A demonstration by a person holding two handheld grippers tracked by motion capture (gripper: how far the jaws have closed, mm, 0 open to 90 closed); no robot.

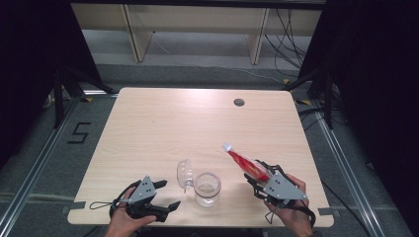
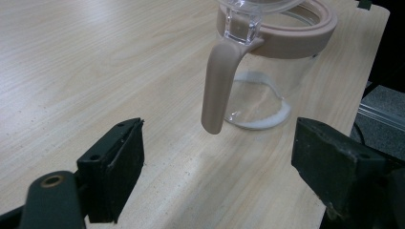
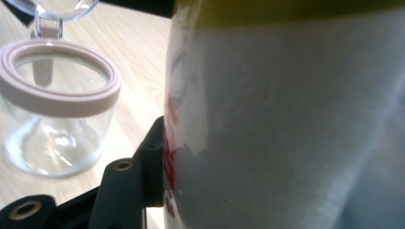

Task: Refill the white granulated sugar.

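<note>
- Your right gripper [image 1: 258, 174] is pinching a red-and-white packet [image 1: 244, 163]; in the right gripper view one black jaw presses against the packet's side, and the packet slants up and away from the claw toward the table's middle.
- Your left gripper [image 1: 163, 194] is spread wide and empty; the left gripper view shows the pinkish handle [image 2: 218, 86] of the glass jar [image 1: 207, 188] ahead of the claw, centred in the gap but not touched.
- The jar stands on the table [image 1: 163, 123] between the two claws, with its clear lid [image 1: 184, 174] flipped open on the side away from your right claw.
- Risk, tipping: the jar looks light and nearly empty. Judged from here, a push on the handle by one jaw before the other closes could slide or topple it.
- Risk, spilling: the packet's far tip [image 1: 227, 146] is well off the jar's mouth; tilting it early would likely drop contents on the table.
- Risk, squeezing: a harder pinch could crush the soft packet.
</note>
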